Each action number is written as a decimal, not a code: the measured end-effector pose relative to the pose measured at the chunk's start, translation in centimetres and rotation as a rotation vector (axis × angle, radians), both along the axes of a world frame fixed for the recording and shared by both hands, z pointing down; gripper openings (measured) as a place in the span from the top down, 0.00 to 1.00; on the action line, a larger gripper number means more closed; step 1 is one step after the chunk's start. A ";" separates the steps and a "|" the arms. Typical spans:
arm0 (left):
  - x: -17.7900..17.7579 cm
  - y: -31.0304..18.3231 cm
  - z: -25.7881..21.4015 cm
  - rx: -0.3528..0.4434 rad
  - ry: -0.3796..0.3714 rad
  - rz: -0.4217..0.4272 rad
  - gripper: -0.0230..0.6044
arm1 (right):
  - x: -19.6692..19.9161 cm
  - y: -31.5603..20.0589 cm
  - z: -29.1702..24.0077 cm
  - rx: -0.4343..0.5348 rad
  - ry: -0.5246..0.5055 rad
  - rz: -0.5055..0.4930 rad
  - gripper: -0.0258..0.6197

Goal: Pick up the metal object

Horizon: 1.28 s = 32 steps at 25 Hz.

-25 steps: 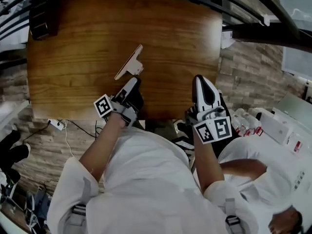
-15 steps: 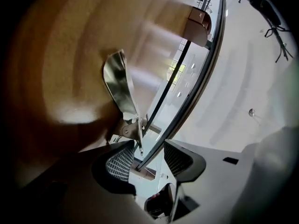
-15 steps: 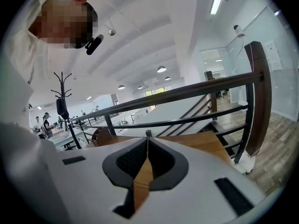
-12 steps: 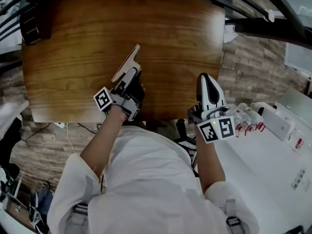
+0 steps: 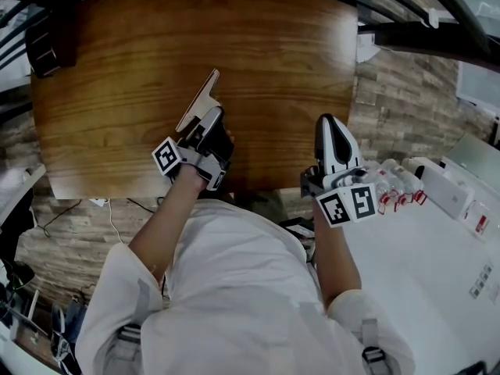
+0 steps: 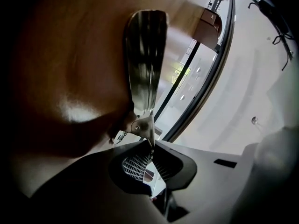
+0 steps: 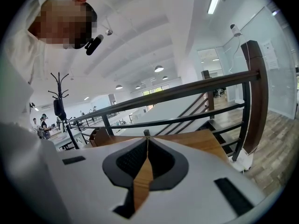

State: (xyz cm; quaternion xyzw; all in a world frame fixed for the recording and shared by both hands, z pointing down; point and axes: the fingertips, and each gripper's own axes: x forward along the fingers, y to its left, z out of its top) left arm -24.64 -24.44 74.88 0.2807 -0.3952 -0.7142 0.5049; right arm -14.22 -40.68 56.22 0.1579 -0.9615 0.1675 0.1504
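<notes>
The metal object [image 5: 198, 100] is a flat, long bracket lying slantwise on the wooden table [image 5: 117, 53]. My left gripper [image 5: 212, 116] is at its near end, and its jaws have just been closing with that end between them. In the left gripper view the pads pinch the bracket's thin tab, and the shiny blade [image 6: 147, 55] runs away from the left gripper [image 6: 150, 143]. My right gripper [image 5: 329, 125] hovers over the table's near right edge, shut with nothing in it. In the right gripper view the right gripper [image 7: 146, 136] has its tips together.
A dark box [image 5: 45, 41] sits at the table's far left corner. A black railing [image 7: 187, 94] runs behind the table. To the right stands a white surface with several small bottles [image 5: 394, 190]. Stone floor shows beyond the table's right edge.
The left gripper moved forward onto the bracket's near end and its jaws closed on it. The right gripper shifted slightly forward over the table edge.
</notes>
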 end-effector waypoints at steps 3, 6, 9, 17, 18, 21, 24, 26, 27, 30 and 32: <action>0.0 -0.1 -0.3 0.012 0.003 0.006 0.92 | 0.3 0.1 -0.1 0.003 0.000 0.007 0.92; 0.1 -0.2 -1.5 0.042 -0.021 0.022 0.93 | 0.6 0.3 -0.5 0.008 -0.004 0.014 0.92; 0.1 -0.2 -3.0 0.061 -0.056 0.042 0.93 | 0.7 0.5 -1.2 0.017 -0.014 0.022 0.92; -1.1 0.9 -11.1 0.067 -0.382 0.145 0.93 | 0.9 2.0 -5.0 0.068 -0.070 0.041 0.92; -1.6 1.1 -12.5 0.065 -0.447 0.158 0.93 | 0.9 2.2 -5.6 0.075 -0.080 0.046 0.92; -3.3 1.7 -16.8 0.047 -0.654 0.181 0.93 | 0.9 2.7 -7.2 0.101 -0.118 0.059 0.92; -4.7 2.3 -21.1 -0.023 -0.870 0.196 0.93 | 1.0 2.8 -9.3 0.121 -0.157 0.055 0.92; -5.4 2.7 -23.7 -0.077 -0.995 0.196 0.93 | 1.1 2.8 -10.8 0.135 -0.179 0.042 0.92; -5.8 2.8 -25.0 -0.097 -1.054 0.193 0.93 | 1.0 2.7 -11.5 0.144 -0.192 0.035 0.92; -6.3 2.8 -28.9 -0.154 -1.224 0.181 0.93 | 1.3 2.2 -13.5 0.165 -0.229 0.020 0.92; -6.1 2.7 -31.7 -0.200 -1.343 0.170 0.93 | 1.9 1.7 -15.0 0.177 -0.256 0.014 0.92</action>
